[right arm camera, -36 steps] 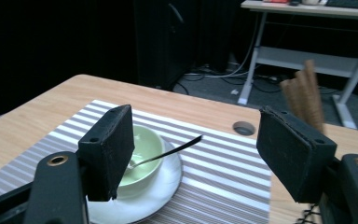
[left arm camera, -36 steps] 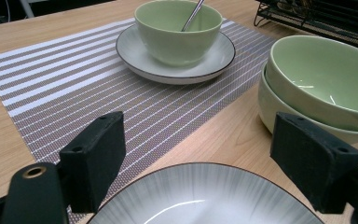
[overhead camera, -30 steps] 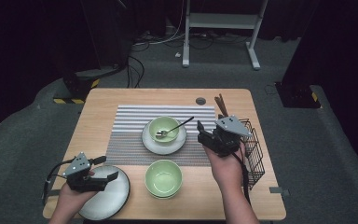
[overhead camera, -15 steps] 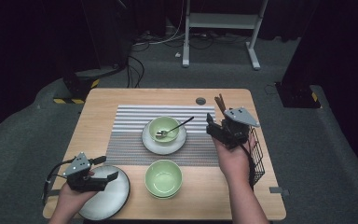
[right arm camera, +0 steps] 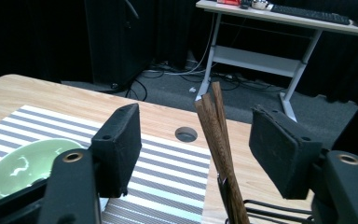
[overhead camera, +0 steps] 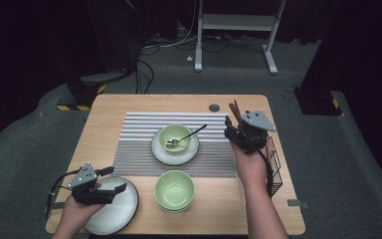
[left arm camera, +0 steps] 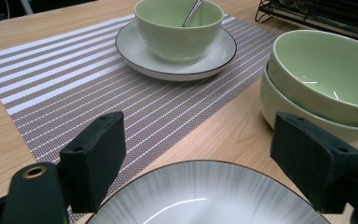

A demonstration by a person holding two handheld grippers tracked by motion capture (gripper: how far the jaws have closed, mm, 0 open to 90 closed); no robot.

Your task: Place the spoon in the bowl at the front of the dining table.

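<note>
The wooden chopsticks stand upright in the black wire rack at the counter's right edge, toward its far corner, their tips leaning slightly and rising between the right gripper's fingers. Those fingers are spread on either side of the sticks without touching them, and they have just been closing in. The right hand reaches forward along the right edge, forearm nearly straight, holding the gripper level and pointed at the far edge. Just left of it lies the striped placemat, carrying a green bowl with a spoon on a grey plate. Nearer the front edge sit stacked green bowls. At the front-left corner the left hand holds the left gripper low over a large grey plate, its fingers spread wide above the plate's rim, gripping nothing, pointed toward the stacked bowls.
</note>
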